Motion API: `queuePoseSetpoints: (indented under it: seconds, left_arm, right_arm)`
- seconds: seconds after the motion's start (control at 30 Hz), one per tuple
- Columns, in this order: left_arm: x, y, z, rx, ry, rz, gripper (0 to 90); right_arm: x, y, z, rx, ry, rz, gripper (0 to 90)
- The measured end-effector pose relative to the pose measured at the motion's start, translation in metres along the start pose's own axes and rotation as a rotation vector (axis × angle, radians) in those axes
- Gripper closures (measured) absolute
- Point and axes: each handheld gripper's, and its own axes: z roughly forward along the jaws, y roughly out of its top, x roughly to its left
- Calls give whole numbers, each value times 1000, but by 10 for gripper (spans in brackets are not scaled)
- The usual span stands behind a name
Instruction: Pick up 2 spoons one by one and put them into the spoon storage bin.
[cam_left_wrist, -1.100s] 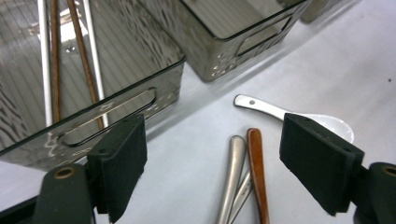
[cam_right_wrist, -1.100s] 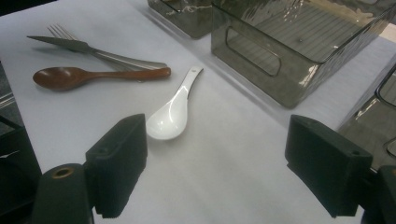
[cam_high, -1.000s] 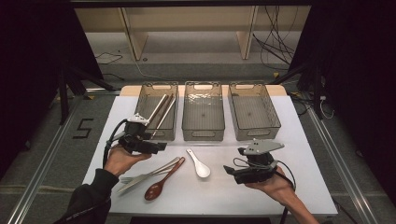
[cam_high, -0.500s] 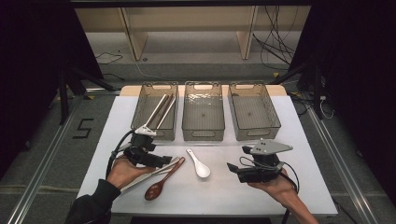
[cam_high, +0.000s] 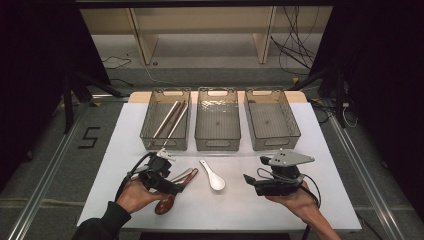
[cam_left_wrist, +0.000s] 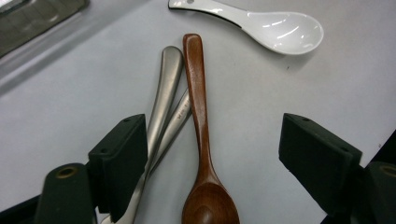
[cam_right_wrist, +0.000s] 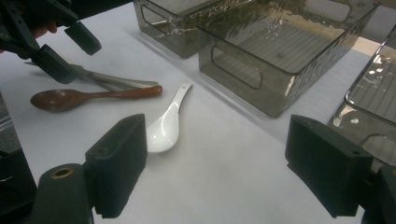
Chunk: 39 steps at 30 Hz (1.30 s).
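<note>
Step in hand, as judged: a pick from the cutlery cluster on the near-left of the white table (cam_high: 310, 210).

- Left gripper (cam_left_wrist: 212, 140) low over the cluster. Jaws apart, just been closing a little, pads not pressing on anything. Between them: the neck of the wooden spoon (cam_left_wrist: 198, 93). Left pad right over the two metal handles (cam_left_wrist: 166, 88).
- Metal handles crossed, touching each other and lying just beside the wooden spoon. Risk of pinching two or three pieces at once.
- Advice: shift sideways before closing so that a single handle sits between the pads. Keep the pads square across the handle and low to the table. Close fully before lifting. For a metal piece, expect a slick, thin grip. For the wooden spoon, grip at the neck, above the bowl.
- Right gripper (cam_right_wrist: 217, 140) idle at the near right, jaws wide apart, nothing between them. Best kept clear of the left hand's path.
- White ceramic spoon (cam_left_wrist: 275, 28) alone, near the cluster but apart from it, near the table's middle.

Containers, a row of three clear grey bins along the far side:
- Left bin (cam_high: 165, 147): long metal pieces (cam_high: 170, 120) laid lengthwise, slightly aslant. Exact count hard to tell.
- Middle bin (cam_high: 217, 146): empty.
- Right bin (cam_high: 274, 145): empty.
</note>
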Motion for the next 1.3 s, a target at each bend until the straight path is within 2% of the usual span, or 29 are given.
queuePoseSetpoints:
  seconds: [0.07, 0.23, 0.37, 0.6, 0.7, 0.9, 1.03, 1.1, 1.13, 1.3]
  left_arm:
    - [-1, 0, 3, 17, -1, -6, 254]
    - [-4, -1, 11, 68, 4, 11, 305]
    - [-5, -2, 17, 109, -5, 20, 376]
    - [-5, -4, 24, 143, 4, 38, 496]
    - [-4, -5, 30, 165, 12, 29, 548]
    - [0, -5, 36, 184, 26, 15, 634]
    - [0, -3, 40, 203, 23, 32, 665]
    - [-1, -2, 43, 204, 30, 31, 669]
    - [-2, -2, 44, 212, 37, 43, 674]
    - [-1, -1, 44, 210, 47, 48, 767]
  right_arm:
    - [0, -1, 1, 4, 3, 3, 218]
    - [-2, -1, 0, 0, 3, 11, 218]
    - [-1, 0, 0, 2, 6, 6, 217]
    - [0, 0, 0, 1, 4, 2, 217]
    - [0, 0, 0, 6, 5, 2, 217]
    - [2, 1, 1, 6, 8, 4, 219]
    - [3, 1, 2, 9, 10, -2, 220]
    - [3, 1, 2, 10, 10, -2, 221]
    - [2, 1, 2, 11, 9, -2, 221]
    - [2, 1, 2, 12, 7, -5, 224]
